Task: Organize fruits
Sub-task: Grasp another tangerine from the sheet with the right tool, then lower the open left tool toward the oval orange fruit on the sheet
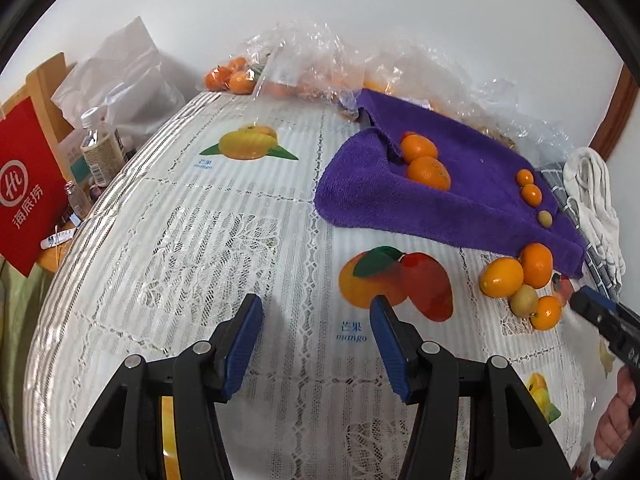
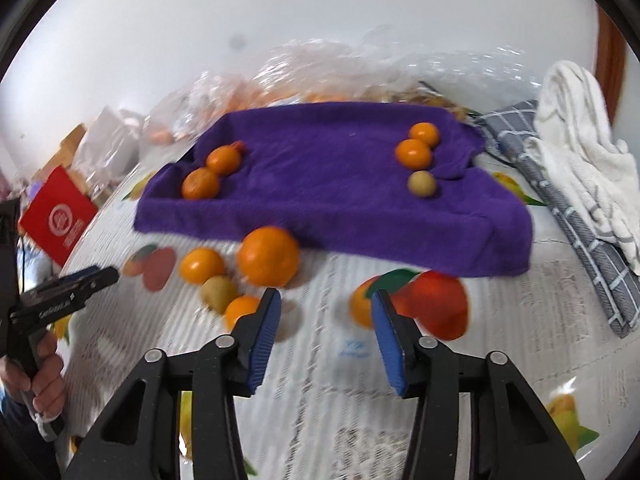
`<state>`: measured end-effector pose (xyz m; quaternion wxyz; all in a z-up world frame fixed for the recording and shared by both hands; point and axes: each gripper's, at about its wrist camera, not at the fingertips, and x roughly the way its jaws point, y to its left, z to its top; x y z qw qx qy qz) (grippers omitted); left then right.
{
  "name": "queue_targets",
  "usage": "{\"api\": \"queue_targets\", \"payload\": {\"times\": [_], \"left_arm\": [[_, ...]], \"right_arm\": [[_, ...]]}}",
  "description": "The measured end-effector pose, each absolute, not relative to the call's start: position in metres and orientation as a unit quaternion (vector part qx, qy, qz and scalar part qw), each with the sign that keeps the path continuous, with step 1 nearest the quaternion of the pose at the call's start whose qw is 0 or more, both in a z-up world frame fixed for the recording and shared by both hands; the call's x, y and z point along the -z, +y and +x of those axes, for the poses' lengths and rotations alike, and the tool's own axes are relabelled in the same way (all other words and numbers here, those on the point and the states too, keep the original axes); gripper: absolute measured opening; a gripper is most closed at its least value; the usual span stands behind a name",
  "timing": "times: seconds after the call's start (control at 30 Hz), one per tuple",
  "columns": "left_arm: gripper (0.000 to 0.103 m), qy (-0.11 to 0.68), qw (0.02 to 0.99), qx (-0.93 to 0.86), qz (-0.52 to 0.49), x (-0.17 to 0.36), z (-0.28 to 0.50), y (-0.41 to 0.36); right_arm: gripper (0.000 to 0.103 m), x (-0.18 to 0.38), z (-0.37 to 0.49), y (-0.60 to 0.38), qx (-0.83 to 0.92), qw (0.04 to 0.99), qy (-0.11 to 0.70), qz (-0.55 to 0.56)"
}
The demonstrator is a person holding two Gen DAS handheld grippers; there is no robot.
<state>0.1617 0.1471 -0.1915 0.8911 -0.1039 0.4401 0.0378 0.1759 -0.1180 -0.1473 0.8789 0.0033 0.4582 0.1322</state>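
A purple towel (image 1: 440,188) (image 2: 332,184) lies at the back of the table. On its left part sit two oranges (image 1: 424,160) (image 2: 212,172). Its right part holds two small oranges (image 1: 530,188) (image 2: 416,148) and a small yellow-green fruit (image 1: 544,218) (image 2: 422,184). In front of the towel a loose cluster of oranges and one yellow-green fruit (image 1: 520,280) (image 2: 268,262) rests on the tablecloth. My left gripper (image 1: 316,316) is open over bare cloth, left of the cluster. My right gripper (image 2: 326,308) is open and holds nothing; its left finger stands beside the cluster's nearest small orange (image 2: 242,312).
Clear plastic bags (image 1: 304,64) with more oranges line the back wall. A white cloth (image 2: 568,160) and a grey checked cloth (image 2: 592,248) lie right of the towel. A red card (image 1: 24,184) and bottles (image 1: 100,148) stand beyond the table's left edge. Fruit pictures are printed on the tablecloth (image 1: 200,240).
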Motion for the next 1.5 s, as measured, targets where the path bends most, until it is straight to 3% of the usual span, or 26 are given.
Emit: {"api": "queue_targets", "payload": {"times": [0.4,0.6,0.67,1.1,1.33,1.5], "left_arm": [[0.059,0.426,0.894,-0.025,-0.138,0.191,0.159,0.154],[0.066,0.431,0.893,-0.019,-0.125,0.191,0.161,0.15],[0.066,0.43,0.893,-0.016,-0.129,0.191,0.161,0.151],[0.066,0.443,0.888,-0.001,-0.12,0.182,0.164,0.136],[0.066,0.425,0.903,0.028,-0.056,0.164,0.183,0.096],[0.066,0.422,0.899,0.07,-0.097,0.163,0.202,0.086]], "right_arm": [[0.041,0.169,0.176,-0.086,-0.193,0.854,0.482,-0.023],[0.04,0.177,0.187,-0.073,-0.195,0.85,0.489,-0.031],[0.032,0.176,0.186,-0.072,-0.201,0.852,0.483,-0.031],[0.032,0.148,0.173,-0.15,-0.095,0.898,0.429,-0.019],[0.032,0.161,0.173,-0.186,-0.062,0.899,0.433,0.03],[0.032,0.164,0.172,-0.191,-0.065,0.899,0.431,0.05]]}}
